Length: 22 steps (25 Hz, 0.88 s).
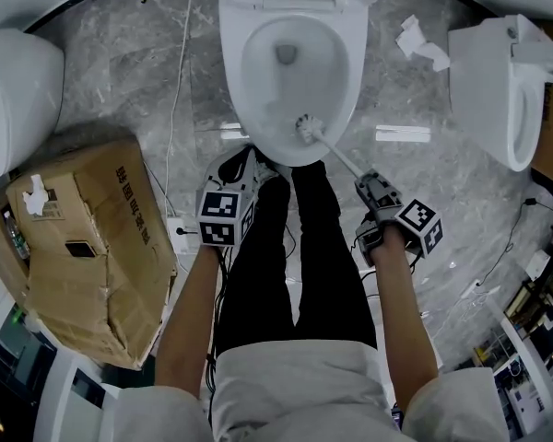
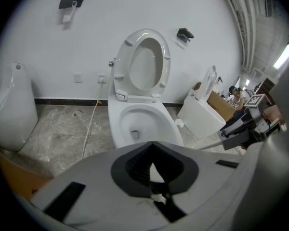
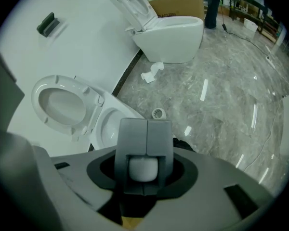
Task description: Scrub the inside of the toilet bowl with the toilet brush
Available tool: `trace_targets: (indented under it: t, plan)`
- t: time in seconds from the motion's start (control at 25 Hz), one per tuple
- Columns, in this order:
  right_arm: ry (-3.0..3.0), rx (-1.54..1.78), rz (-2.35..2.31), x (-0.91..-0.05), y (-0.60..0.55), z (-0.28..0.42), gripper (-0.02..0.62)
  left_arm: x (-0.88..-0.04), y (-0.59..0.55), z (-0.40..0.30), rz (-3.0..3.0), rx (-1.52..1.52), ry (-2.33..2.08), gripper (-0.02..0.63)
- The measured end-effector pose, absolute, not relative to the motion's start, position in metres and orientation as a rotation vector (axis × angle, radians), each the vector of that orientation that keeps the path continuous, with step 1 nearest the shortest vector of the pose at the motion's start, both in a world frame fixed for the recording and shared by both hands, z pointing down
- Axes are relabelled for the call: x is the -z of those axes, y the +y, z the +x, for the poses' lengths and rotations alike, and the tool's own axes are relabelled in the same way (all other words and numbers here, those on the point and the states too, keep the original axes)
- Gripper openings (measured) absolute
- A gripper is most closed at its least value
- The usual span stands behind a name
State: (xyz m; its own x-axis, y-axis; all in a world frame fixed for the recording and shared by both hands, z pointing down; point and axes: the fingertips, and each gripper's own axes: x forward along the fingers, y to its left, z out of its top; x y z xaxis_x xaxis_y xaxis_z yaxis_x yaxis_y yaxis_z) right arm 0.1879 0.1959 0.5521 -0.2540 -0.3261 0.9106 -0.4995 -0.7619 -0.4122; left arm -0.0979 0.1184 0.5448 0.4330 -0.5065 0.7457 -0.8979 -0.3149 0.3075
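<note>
The toilet brush (image 1: 306, 128) has its bristly head down inside the toilet bowl (image 1: 255, 95), near the front edge. Its thin handle slants up out of the bowl to the right gripper (image 1: 369, 185). That gripper's fingers (image 3: 132, 129) are closed tight on the white end of the handle. The left gripper (image 2: 152, 163) is just in front of the bowl. Its fingers are close together and hold nothing. A big cardboard box (image 1: 83, 238) sits on the floor (image 1: 415, 182) at the left. Another toilet (image 1: 493, 81) is at the right.
</note>
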Motion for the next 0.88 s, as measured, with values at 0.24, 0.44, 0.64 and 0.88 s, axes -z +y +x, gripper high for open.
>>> trace_targets:
  t: [0.24, 0.44, 0.64, 0.88]
  plan:
    - [-1.230, -2.106, 1.583, -0.543, 0.190, 0.159, 0.189, -0.544, 0.127, -0.113, 1.937, -0.698, -1.196, 0.025]
    - [-1.412, -2.155, 1.427, -0.543, 0.156, 0.125, 0.189, -0.546, 0.130, -0.124, 1.881, -0.669, -1.222, 0.025]
    - [-1.564, -1.957, 1.425, -0.575, 0.107, 0.117, 0.189, -0.537, 0.130, -0.126, 1.880, -0.678, -1.207, 0.025]
    - [-1.699, -1.737, 1.533, -0.634, 0.082, 0.102, 0.189, -0.535, 0.124, -0.125, 1.891, -0.695, -1.185, 0.025]
